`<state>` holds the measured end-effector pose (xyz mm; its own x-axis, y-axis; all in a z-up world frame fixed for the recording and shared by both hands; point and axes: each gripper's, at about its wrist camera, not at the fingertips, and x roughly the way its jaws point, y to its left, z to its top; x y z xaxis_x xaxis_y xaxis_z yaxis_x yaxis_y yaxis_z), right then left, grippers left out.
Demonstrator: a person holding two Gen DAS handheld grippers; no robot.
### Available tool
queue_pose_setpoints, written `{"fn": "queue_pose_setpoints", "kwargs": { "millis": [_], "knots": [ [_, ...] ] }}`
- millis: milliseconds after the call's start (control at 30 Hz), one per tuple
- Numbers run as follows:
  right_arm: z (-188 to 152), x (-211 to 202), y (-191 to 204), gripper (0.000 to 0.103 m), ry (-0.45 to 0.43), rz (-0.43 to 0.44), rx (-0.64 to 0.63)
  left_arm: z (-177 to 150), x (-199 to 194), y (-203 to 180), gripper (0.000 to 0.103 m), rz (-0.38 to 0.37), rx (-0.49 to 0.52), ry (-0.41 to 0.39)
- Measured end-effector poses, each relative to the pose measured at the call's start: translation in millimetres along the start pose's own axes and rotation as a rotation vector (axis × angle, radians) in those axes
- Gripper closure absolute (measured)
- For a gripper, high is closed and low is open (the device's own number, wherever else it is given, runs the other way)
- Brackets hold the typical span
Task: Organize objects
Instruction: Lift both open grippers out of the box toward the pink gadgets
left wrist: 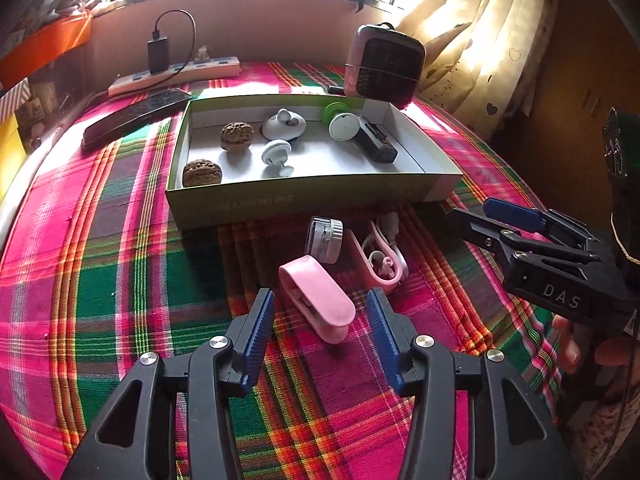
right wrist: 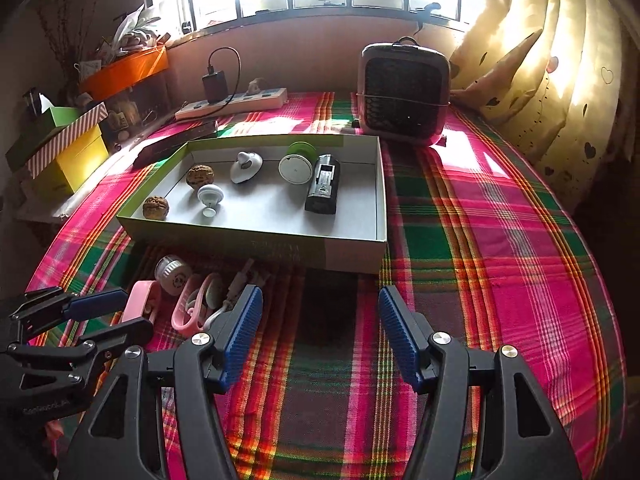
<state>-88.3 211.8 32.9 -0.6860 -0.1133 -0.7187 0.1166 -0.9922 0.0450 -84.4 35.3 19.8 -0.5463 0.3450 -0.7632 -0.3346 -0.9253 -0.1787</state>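
Pink clip [left wrist: 318, 298] lies just before box [left wrist: 312, 196]; left gripper [left wrist: 320, 312] jaws half-open around it, empty; right gripper [right wrist: 320, 320] open, empty. Centre, then squeeze.

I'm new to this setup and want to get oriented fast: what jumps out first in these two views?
The loud pink-and-green plaid cloth covers the whole table. On it sits a shallow box holding walnuts and small gadgets, with a small fan behind it near the window. In front of the box lie pink clips, right before the open left tool.
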Motion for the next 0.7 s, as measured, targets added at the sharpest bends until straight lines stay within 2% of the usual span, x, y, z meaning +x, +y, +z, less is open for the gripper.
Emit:
{"fn": "queue_pose_setpoints", "kwargs": {
  "millis": [133, 633, 700],
  "knots": [
    [-3, 1, -2, 0.042, 0.006, -0.002, 0.001, 0, 6, 0, 0.056, 0.034, 0.005, 0.005],
    [-6, 10, 2, 0.042, 0.03, 0.02, -0.006, 6, 10, 10, 0.058, 0.068, 0.007, -0.012],
    [-6, 10, 3, 0.042, 0.031, 0.02, -0.008, 6, 10, 11, 0.064, 0.087, 0.021, -0.014]
  ]
}}
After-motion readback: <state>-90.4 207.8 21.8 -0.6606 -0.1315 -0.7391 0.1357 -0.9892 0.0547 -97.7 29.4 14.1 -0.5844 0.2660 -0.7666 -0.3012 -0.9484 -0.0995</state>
